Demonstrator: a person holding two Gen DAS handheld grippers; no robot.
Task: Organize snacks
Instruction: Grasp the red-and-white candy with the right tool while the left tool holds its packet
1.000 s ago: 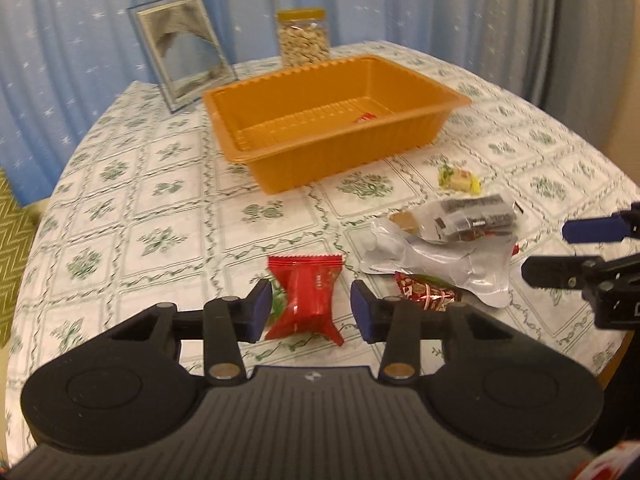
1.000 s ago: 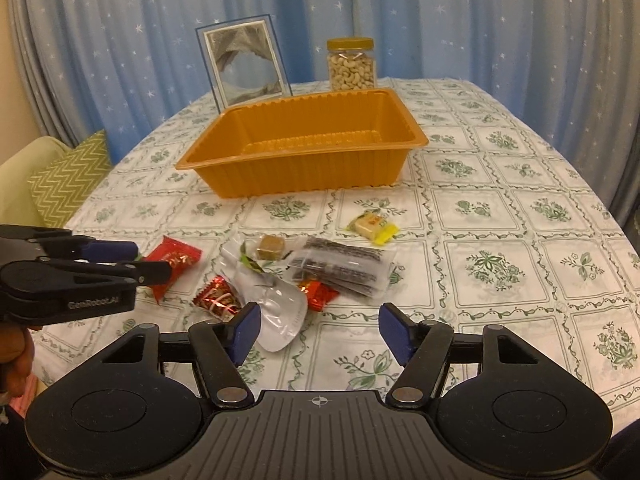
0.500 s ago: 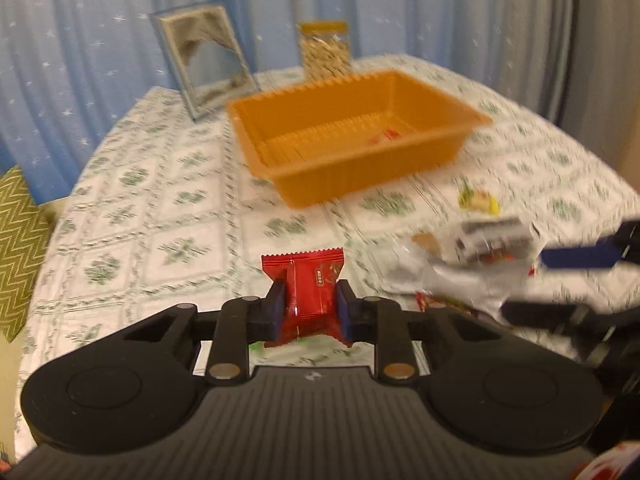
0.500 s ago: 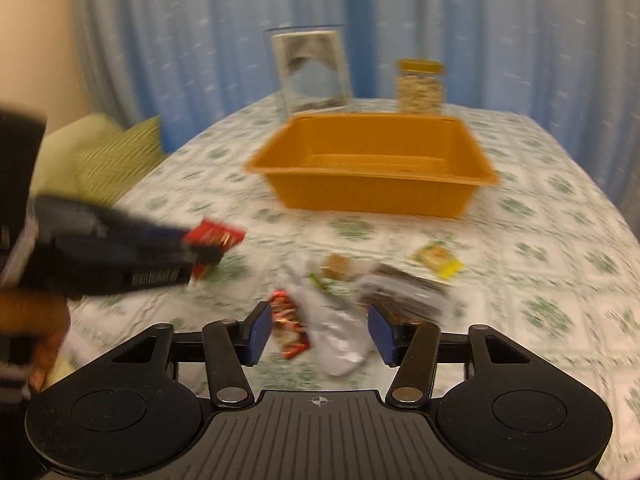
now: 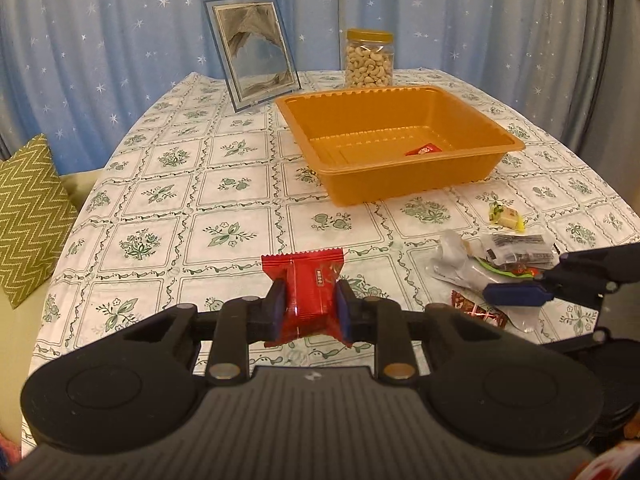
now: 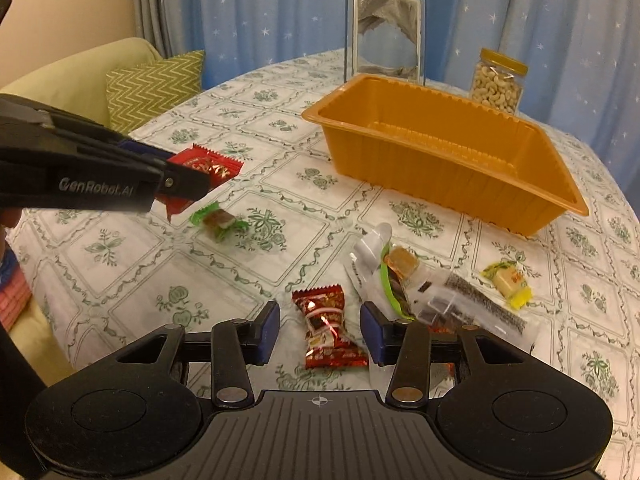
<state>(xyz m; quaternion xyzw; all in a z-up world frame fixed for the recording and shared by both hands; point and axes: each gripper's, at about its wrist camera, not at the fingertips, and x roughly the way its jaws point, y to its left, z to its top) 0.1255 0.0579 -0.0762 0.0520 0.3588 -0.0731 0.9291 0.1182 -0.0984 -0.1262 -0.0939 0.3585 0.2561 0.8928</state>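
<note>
The left hand-held gripper [image 5: 308,312] is clamped on a red foil snack packet with crimped ends [image 5: 310,292], its blue pads pressing both sides of the packet, which is held above the worktop covered in a white cloth with green floral squares [image 5: 168,200]. From the right wrist view this same packet [image 6: 208,166] shows at the tip of the left hand-held gripper [image 6: 188,184], clear of the cloth.

The right hand-held gripper [image 6: 320,334] has its jaws apart, one on either side of a dark red and gold foil candy wrapper [image 6: 326,332] lying on the cloth; neither pad touches it. Just to its right lies a heap of clear and silver plastic wrappers [image 6: 432,296] with a small brown caramel-like sweet [image 6: 402,260] on top. A yellow-wrapped sweet [image 6: 508,284] sits near that heap, and a green-wrapped sweet [image 6: 218,220] lies apart to the left, below the held packet.

A rectangular orange plastic tray [image 5: 400,176] stands further back on the worktop, with one small red packet [image 5: 424,150] on its floor. Behind it stand a clear jar of cashews with a yellow lid [image 5: 369,60] and a framed grey picture [image 5: 252,64] leaning upright. A green zigzag cushion [image 5: 28,216] lies off the worktop's left edge.
</note>
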